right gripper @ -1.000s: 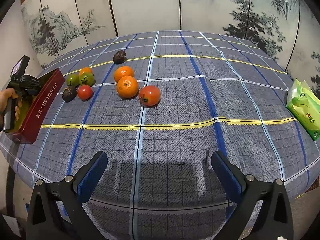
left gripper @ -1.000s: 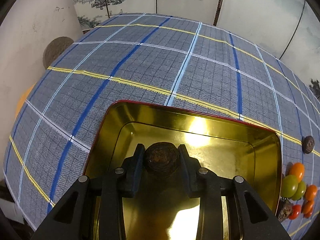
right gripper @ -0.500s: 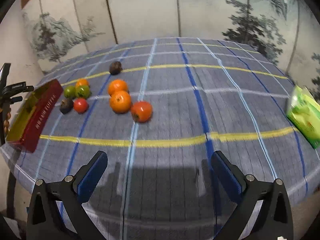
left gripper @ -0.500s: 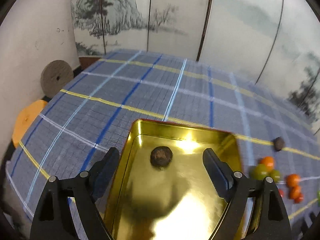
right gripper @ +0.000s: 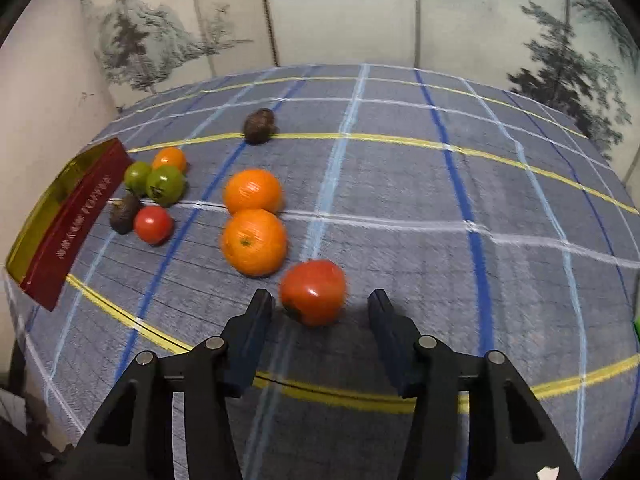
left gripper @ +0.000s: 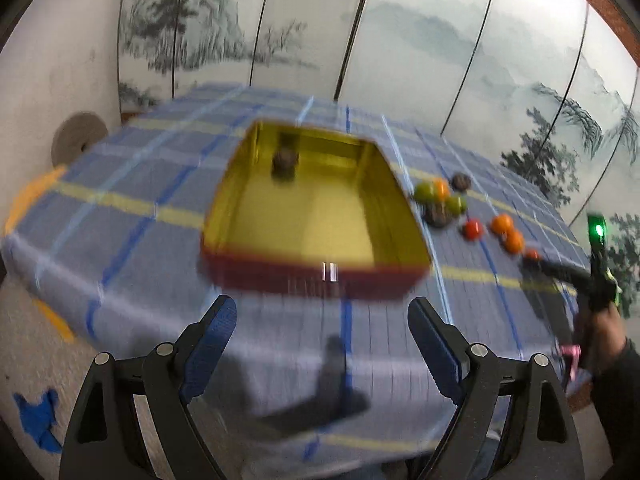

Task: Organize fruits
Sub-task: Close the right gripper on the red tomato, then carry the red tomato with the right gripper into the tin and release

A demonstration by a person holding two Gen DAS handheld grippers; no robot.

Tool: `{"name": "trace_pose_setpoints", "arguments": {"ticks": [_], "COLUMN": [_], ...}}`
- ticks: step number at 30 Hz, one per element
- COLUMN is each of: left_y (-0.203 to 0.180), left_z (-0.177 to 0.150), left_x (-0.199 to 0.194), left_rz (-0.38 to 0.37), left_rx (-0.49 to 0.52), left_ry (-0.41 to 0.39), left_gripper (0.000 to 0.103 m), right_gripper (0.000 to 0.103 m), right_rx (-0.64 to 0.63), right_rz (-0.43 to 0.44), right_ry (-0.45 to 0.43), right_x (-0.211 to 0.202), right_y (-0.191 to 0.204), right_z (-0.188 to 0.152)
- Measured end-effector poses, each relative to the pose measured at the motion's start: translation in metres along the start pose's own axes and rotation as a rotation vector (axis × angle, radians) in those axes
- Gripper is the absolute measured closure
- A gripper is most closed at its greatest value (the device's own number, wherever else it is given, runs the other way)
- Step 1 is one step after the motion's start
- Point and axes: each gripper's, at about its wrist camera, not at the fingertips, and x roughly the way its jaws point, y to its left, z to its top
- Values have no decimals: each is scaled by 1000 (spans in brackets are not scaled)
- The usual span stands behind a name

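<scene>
A red tin with a gold inside (left gripper: 320,216) stands on the checked tablecloth and holds one dark brown fruit (left gripper: 285,159) near its far wall. My left gripper (left gripper: 322,320) is open and empty, pulled back off the table's near edge. My right gripper (right gripper: 320,312) is open with a red tomato (right gripper: 313,291) just ahead, between its fingertips and not gripped. Two oranges (right gripper: 253,241) lie beyond it. Further left are a small red tomato (right gripper: 153,224), two green fruits (right gripper: 165,185), a small orange fruit (right gripper: 170,159) and a dark fruit (right gripper: 124,211) beside the tin (right gripper: 76,216).
Another dark fruit (right gripper: 259,125) lies alone at the back on a yellow line. A painted folding screen stands behind the table. The right hand-held gripper (left gripper: 592,280) shows at the left view's right edge. The floor has blue tape (left gripper: 38,416) at lower left.
My left gripper let go of the dark fruit into the tin, opened and drew back off the table. My right gripper moved forward to the red tomato.
</scene>
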Motion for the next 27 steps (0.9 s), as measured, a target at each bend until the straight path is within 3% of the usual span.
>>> {"name": "trace_pose_setpoints", "arguments": {"ticks": [2, 4, 9, 13, 21, 27], "left_y": [3, 4, 5, 11, 18, 33], "left_z": [-17, -28, -42, -44, -49, -53], "left_x": [2, 3, -4, -11, -25, -41], "left_rz": [-19, -30, -35, -18, 2, 43], "left_rx": [-25, -43, -59, -65, -73, -95], "left_ry": [20, 36, 31, 5, -20, -59], "left_gripper": [15, 15, 15, 15, 15, 15], "right_gripper": [57, 73, 74, 74, 74, 74], "right_rx": [-20, -33, -26, -18, -126, -214], "right_rz": [-10, -22, -29, -32, 37, 81], "right_ry": [11, 16, 20, -60, -226, -296], "right_x": [4, 6, -2, -36, -100, -118], "right_y": [4, 7, 12, 23, 96, 158], "right_z": [3, 6, 1, 3, 56, 95]}}
